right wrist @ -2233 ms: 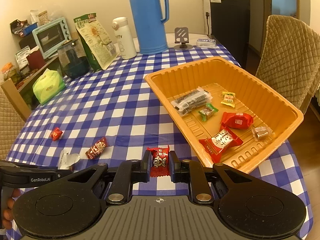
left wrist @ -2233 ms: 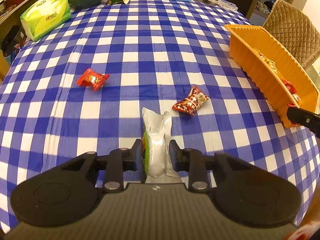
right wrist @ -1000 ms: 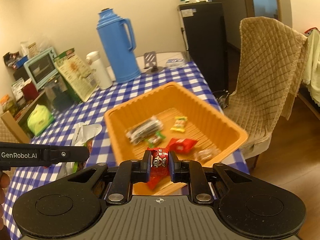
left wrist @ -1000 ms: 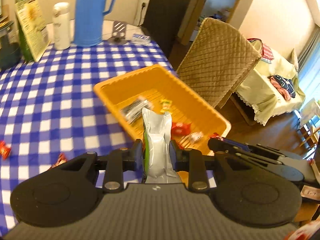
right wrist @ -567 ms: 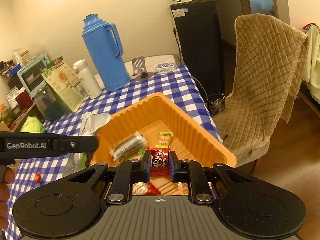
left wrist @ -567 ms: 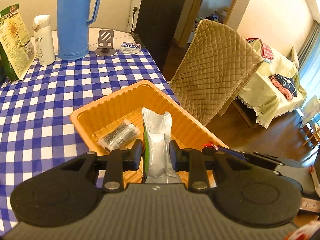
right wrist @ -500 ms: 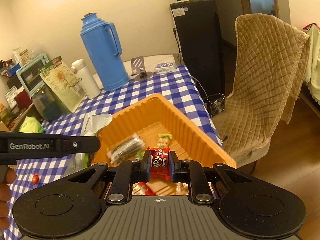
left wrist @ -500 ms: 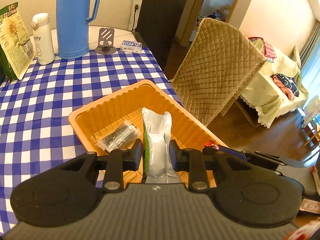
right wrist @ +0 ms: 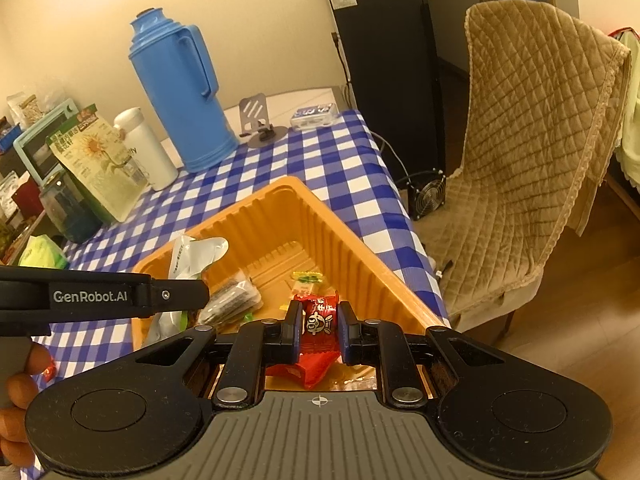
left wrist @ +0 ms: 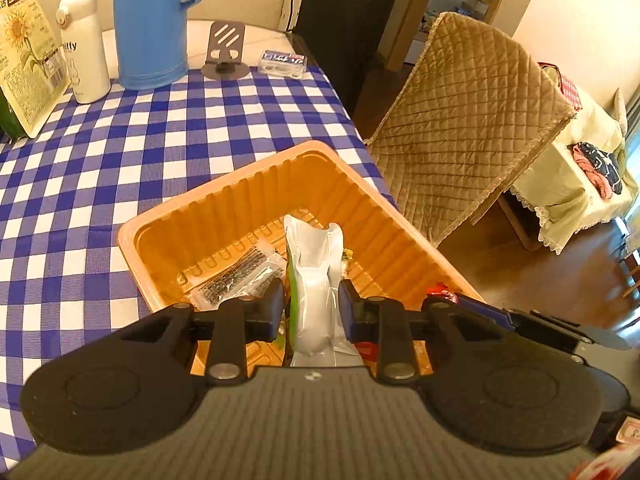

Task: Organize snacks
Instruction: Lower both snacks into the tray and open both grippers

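Blue and white checked cloth (left wrist: 120,152) is covering the table, and a quilted tan chair (right wrist: 532,152) is standing at its right side. On the far part of the table a tall blue thermos (left wrist: 150,20) is standing, with a white bottle (left wrist: 84,46) just to the left of it and a grey phone stand (left wrist: 225,50) to the right.

Near the right edge of the table an orange tray (left wrist: 256,196) is sitting. Inside it a dark striped packet (left wrist: 236,276) is lying on the left side of the floor, and a small yellow and green candy (right wrist: 306,280) is lying further in.

The left gripper (left wrist: 311,306) is hanging over the tray and is grasping a silver pouch (left wrist: 314,280) with a green edge, which is standing upright between the pads. The right gripper (right wrist: 319,330) is also over the near part of the tray and is clenching a small red candy packet (right wrist: 318,318) between its pads. A hand (right wrist: 18,392) is showing at the left edge of the right wrist view
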The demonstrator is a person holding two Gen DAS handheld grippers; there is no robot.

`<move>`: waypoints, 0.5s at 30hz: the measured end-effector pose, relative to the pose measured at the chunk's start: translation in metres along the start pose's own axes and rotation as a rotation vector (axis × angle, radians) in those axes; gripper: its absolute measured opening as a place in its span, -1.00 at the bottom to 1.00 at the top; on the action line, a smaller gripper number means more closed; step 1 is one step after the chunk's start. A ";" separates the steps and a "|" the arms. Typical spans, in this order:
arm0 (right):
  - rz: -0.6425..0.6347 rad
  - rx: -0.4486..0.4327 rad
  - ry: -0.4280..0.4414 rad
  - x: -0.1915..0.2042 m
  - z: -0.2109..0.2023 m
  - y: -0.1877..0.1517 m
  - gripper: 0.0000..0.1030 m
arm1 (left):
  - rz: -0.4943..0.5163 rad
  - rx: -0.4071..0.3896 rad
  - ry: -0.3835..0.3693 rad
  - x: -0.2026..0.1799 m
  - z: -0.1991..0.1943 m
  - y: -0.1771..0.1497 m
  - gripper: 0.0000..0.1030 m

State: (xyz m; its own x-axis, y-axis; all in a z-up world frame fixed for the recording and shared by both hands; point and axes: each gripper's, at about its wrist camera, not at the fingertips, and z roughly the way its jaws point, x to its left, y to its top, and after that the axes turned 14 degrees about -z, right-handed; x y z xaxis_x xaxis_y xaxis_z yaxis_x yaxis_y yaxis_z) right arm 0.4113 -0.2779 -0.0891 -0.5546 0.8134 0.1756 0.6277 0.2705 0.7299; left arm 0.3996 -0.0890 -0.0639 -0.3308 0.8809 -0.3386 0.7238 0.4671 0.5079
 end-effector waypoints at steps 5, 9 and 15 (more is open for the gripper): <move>-0.001 0.005 0.004 -0.002 0.004 0.002 -0.64 | -0.030 0.019 0.005 0.005 0.010 0.003 -0.48; -0.001 0.007 0.010 -0.001 0.007 0.003 -0.64 | -0.013 0.014 0.016 0.005 0.012 0.004 -0.48; -0.010 0.012 0.019 0.001 0.014 0.006 -0.64 | -0.002 0.015 0.019 0.007 0.012 0.003 -0.47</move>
State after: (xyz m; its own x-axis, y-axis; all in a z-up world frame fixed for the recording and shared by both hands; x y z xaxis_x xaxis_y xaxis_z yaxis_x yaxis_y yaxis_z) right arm 0.4222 -0.2678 -0.0937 -0.5710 0.8007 0.1813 0.6287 0.2845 0.7238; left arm 0.4070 -0.0824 -0.0737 -0.3438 0.8811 -0.3247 0.7320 0.4680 0.4951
